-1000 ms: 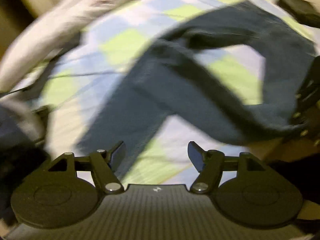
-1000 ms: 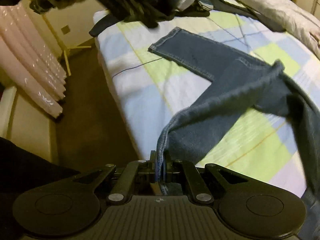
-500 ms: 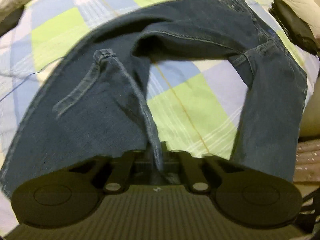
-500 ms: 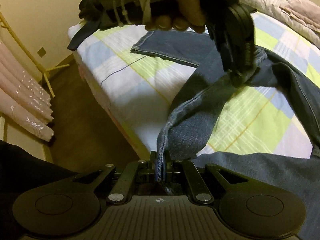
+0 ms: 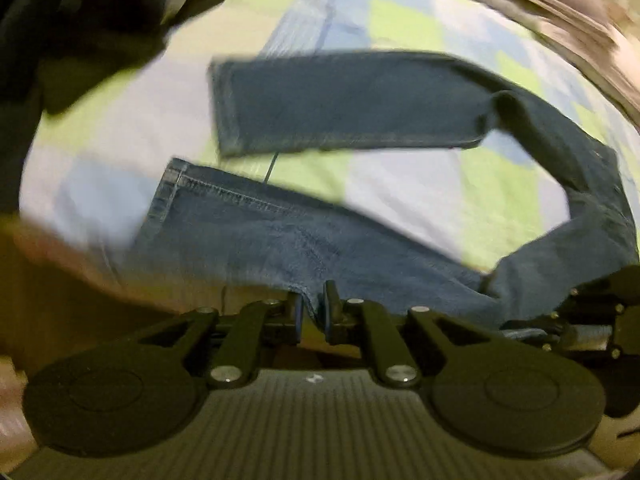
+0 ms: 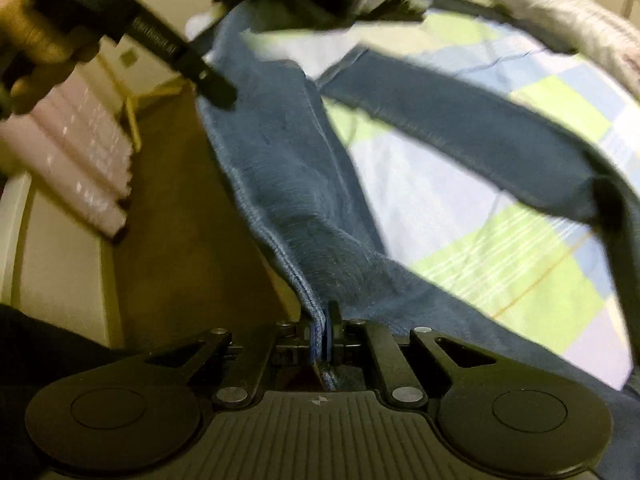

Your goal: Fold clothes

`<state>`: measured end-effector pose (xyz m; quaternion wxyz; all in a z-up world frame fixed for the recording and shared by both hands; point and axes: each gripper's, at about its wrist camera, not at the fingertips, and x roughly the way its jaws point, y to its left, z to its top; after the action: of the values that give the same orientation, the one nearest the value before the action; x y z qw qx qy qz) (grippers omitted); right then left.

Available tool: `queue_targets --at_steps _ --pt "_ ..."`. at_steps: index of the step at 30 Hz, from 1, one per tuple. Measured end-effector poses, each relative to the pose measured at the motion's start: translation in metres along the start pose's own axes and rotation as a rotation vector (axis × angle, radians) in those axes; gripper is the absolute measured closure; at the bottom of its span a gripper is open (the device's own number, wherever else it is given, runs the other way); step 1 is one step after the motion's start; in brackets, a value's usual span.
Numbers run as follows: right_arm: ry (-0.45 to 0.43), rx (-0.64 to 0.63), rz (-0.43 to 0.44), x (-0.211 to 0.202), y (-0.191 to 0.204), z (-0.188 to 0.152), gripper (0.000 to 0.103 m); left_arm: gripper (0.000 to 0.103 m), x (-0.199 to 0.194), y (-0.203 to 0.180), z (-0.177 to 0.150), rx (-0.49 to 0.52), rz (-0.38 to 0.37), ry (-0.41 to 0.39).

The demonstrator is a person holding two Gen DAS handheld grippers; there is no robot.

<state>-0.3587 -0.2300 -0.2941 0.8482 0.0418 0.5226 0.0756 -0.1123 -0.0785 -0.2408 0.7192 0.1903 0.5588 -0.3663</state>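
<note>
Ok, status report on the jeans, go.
Right hand-held gripper shut on jeans. Left hand-held gripper opening, denim edge between jaws. Legs spread on bed; nothing blocking.

This is a bedroom in a home. A bed (image 6: pixel 460 184) takes most of the view, covered with a checked sheet (image 5: pixel 400 20) in pale blue, green and white. A thick whitish quilt (image 6: pixel 560 12) lies bunched along its far edge. Beside the bed there is a brown floor (image 6: pixel 180 200), a plain cream wall (image 6: pixel 160 12) with a small switch plate (image 6: pixel 129 57), and pink folded fabric (image 6: pixel 76 160) that hangs near the wall.
</note>
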Motion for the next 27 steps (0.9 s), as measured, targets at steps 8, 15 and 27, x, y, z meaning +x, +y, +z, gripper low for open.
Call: queue_targets --at_steps 8,15,27 --pt "-0.017 0.032 -0.067 0.001 0.002 0.001 0.1 0.095 -0.025 -0.008 0.014 0.102 -0.043 -0.203" --pt "-0.077 0.058 -0.171 -0.002 0.01 -0.002 0.099 0.086 -0.01 0.005 0.01 0.082 -0.045 -0.147" --pt "0.059 0.204 -0.171 -0.019 -0.009 -0.005 0.035 0.076 -0.026 0.044 0.007 0.117 -0.047 0.039"
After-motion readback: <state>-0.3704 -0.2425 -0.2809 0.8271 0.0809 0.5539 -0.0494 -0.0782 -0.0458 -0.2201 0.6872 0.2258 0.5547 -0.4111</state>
